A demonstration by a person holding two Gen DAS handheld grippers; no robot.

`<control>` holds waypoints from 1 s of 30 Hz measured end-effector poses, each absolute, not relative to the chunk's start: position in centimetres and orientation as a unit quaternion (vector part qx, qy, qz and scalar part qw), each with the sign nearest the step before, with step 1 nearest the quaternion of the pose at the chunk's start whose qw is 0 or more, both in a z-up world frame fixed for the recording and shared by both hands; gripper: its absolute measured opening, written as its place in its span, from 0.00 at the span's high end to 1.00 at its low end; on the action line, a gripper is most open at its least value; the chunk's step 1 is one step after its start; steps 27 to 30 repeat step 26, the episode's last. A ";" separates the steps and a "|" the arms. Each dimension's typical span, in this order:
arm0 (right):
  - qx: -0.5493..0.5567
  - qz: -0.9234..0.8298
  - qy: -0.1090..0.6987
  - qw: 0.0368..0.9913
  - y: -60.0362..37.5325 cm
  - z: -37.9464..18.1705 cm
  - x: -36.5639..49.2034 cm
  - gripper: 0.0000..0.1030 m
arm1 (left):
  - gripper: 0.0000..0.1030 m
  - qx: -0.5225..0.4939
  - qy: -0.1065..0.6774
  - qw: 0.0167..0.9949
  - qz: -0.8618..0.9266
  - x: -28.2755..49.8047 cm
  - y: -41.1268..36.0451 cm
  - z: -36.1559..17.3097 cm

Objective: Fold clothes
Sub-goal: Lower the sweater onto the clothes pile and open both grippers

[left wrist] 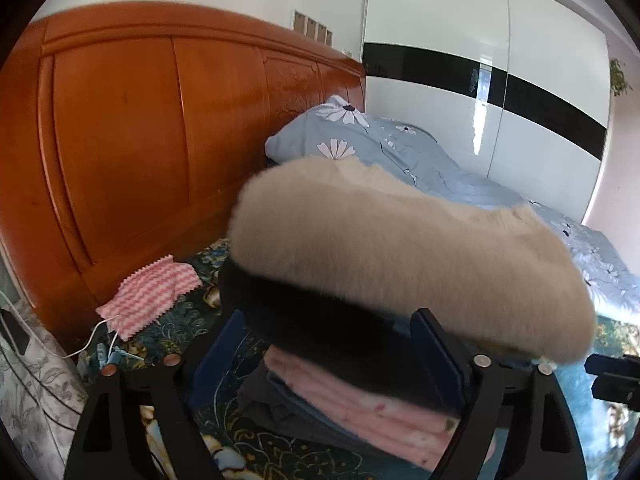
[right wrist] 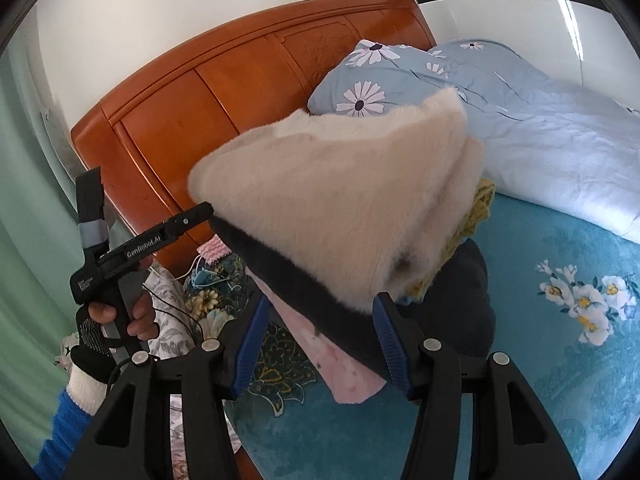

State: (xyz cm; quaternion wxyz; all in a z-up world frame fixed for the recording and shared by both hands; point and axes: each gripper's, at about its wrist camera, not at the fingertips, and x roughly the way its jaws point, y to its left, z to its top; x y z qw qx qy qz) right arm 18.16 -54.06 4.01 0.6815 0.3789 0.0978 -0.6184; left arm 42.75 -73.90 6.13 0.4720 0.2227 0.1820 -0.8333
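Over the bed (right wrist: 560, 380), a folded cream fleece garment (right wrist: 340, 208) hangs above a clothes pile (left wrist: 360, 412).
Right tool (right wrist: 320, 344) pinches its dark edge; left tool (left wrist: 332, 356) is spread, pads clear.

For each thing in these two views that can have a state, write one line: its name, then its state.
cream fleece garment: folded, held above the pile
pink garment: folded, lying in the pile under the fleece
striped cloth: unfolded, flat by the headboard
left gripper: jaws open, dark fleece edge between them
right gripper: closed on the fleece's dark edge
blue quilt: rumpled, heaped on the bed
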 end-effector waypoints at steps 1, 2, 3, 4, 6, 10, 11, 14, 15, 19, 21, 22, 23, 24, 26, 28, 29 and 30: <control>0.379 -0.618 0.099 0.682 -53.8 3.8 18.3 0.46 | 0.09 0.219 0.182 0.470 -0.836 42.9 -73.3 5.9; 0.378 -0.618 0.100 0.682 -53.5 3.5 18.5 0.46 | 0.07 0.215 0.182 0.468 -0.838 43.0 -72.7 5.7; 0.376 -0.620 0.103 0.681 -53.2 3.3 18.7 0.46 | 0.06 0.210 0.183 0.468 -0.839 43.2 -72.0 5.4; 0.375 -0.622 0.106 0.679 -52.9 3.0 18.9 0.46 | 0.05 0.205 0.184 0.468 -0.840 43.4 -71.3 5.1; 0.372 -0.626 0.112 0.677 -52.2 2.4 19.3 0.46 | 0.02 0.198 0.187 0.472 -0.839 43.7 -70.0 4.5; 0.365 -0.637 0.137 0.664 -50.8 1.0 20.3 0.43 | 0.00 0.188 0.190 0.480 -0.835 44.1 -67.4 3.5; 0.362 -0.640 0.146 0.662 -50.5 0.7 20.6 0.42 | 0.00 0.190 0.189 0.482 -0.834 44.1 -66.9 3.3; 0.344 -0.649 0.169 0.657 -49.3 0.1 21.7 0.37 | 0.00 0.193 0.179 0.493 -0.829 44.0 -65.2 2.8; 0.337 -0.652 0.176 0.656 -48.9 0.0 22.1 0.37 | 0.00 0.193 0.175 0.497 -0.828 43.9 -64.6 2.7; 0.319 -0.662 0.191 0.651 -47.7 -0.1 23.3 0.37 | 0.00 0.196 0.157 0.505 -0.826 43.6 -62.9 2.5; 0.322 -0.661 0.191 0.650 -47.4 -0.2 23.3 0.37 | 0.00 0.200 0.152 0.503 -0.827 43.4 -62.2 2.4; 0.324 -0.661 0.191 0.649 -47.3 -0.3 23.1 0.37 | 0.00 0.203 0.151 0.503 -0.826 43.3 -62.0 2.3; 0.326 -0.661 0.190 0.648 -47.1 -0.4 23.0 0.37 | 0.00 0.206 0.149 0.504 -0.825 43.3 -61.7 2.3; 0.326 -0.663 0.189 0.647 -47.0 -0.4 22.8 0.37 | 0.00 0.211 0.150 0.504 -0.824 43.1 -61.7 2.2; 0.328 -0.663 0.185 0.647 -46.7 -0.4 22.7 0.37 | 0.00 0.212 0.152 0.501 -0.825 43.0 -61.5 2.1; 0.328 -0.663 0.185 0.647 -46.7 -0.4 22.7 0.37 | 0.00 0.212 0.152 0.501 -0.825 43.0 -61.5 2.1; 0.328 -0.663 0.185 0.647 -46.7 -0.4 22.7 0.37 | 0.00 0.212 0.152 0.501 -0.825 43.0 -61.5 2.1; 0.328 -0.663 0.185 0.647 -46.7 -0.4 22.7 0.37 | 0.00 0.212 0.152 0.501 -0.825 43.0 -61.5 2.1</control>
